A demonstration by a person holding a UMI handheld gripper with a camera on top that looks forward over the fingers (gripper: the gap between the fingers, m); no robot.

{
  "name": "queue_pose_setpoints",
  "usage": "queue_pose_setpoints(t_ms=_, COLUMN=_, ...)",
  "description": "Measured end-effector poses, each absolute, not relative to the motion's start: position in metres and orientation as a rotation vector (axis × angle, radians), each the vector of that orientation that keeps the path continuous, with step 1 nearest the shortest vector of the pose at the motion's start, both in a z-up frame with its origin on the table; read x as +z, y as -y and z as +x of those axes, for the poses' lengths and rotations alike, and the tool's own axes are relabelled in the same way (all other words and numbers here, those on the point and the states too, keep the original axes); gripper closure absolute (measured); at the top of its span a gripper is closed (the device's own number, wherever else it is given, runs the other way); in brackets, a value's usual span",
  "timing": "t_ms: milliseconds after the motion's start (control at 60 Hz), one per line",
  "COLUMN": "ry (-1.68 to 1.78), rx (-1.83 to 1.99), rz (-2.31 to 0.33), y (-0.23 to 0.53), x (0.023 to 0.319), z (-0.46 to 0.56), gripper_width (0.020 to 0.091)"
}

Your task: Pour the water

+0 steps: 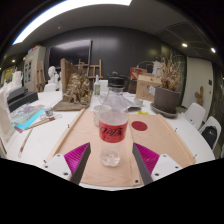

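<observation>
My two fingers (110, 165) sit nearest, dark and angled inward, with their magenta pads (75, 153) showing on the inner faces. They are spread, and a clear bottle (112, 128) stands upright between them on a tan mat (170, 140), with a gap on each side as far as I can see. The bottle bears a red label (112, 130); there is white writing on it, but I cannot read it. Its cap is pale, and the lower part looks clear.

The mat lies on a white table (40, 145). Just right of the bottle, a small red round thing (140, 126) rests on the mat. Off to my left, flat papers or books (30, 118) with a blue edge lie on the table. Beyond the bottle, further back, stands a wooden model (72, 82) of thin slats, and to the right of it a brown box (150, 88) among other clutter I cannot tell apart. White chairs (205, 125) stand at the right of the table. The far wall is dark grey, with a long ceiling light (70, 8) overhead. Nothing stands between my fingers and the bottle; the clutter is all well behind it.
</observation>
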State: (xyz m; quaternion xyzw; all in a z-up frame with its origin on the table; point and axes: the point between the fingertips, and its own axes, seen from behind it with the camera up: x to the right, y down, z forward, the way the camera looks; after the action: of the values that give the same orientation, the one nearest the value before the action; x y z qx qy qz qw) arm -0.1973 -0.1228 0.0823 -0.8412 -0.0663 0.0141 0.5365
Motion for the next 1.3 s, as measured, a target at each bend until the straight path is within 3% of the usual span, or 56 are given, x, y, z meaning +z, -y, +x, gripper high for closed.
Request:
queue_pose_setpoints(t_ms=100, ry=0.099, rx=0.012, rz=-1.971, y=0.091, x=0.075, z=-0.197, gripper_width=0.0259)
queue_pose_setpoints(t_ms=150, ry=0.083, rx=0.013, rz=-1.960, y=0.079, x=0.072, z=-0.199, gripper_width=0.0304)
queue_pose_setpoints(t_ms=217, ry=0.069, rx=0.018, rz=-1.945, y=0.067, x=0.067, z=-0.200, gripper_width=0.0449)
queue_pose_setpoints(t_ms=283, ry=0.075, rx=0.013, rz=-1.932, y=0.061, x=0.063, z=-0.202, gripper_width=0.0643)
queue_pose_setpoints(t_ms=317, ry=0.081, rx=0.013, rz=-1.922, y=0.060, x=0.064, z=-0.204, gripper_width=0.0644)
queue_pose_setpoints(t_ms=500, ry=0.107, rx=-0.024, rz=-1.904, y=0.058, x=0.065, z=-0.204, gripper_width=0.0857)
queue_pose_setpoints(t_ms=700, ry=0.122, rx=-0.069, rz=-1.900, y=0.055, x=0.090, z=-0.192, gripper_width=0.0860)
queue_pose_setpoints(t_ms=950, ry=0.225, rx=-0.390, rz=-1.818, y=0.004, x=0.174, z=-0.111, gripper_width=0.0860)
queue_pose_setpoints(t_ms=1100, ry=0.441, rx=-0.720, rz=-1.720, y=-0.045, x=0.217, z=-0.073, gripper_width=0.0860)
queue_pose_setpoints(t_ms=1300, ry=0.874, rx=-1.191, rz=-1.464, y=-0.105, x=0.249, z=-0.073, gripper_width=0.0862)
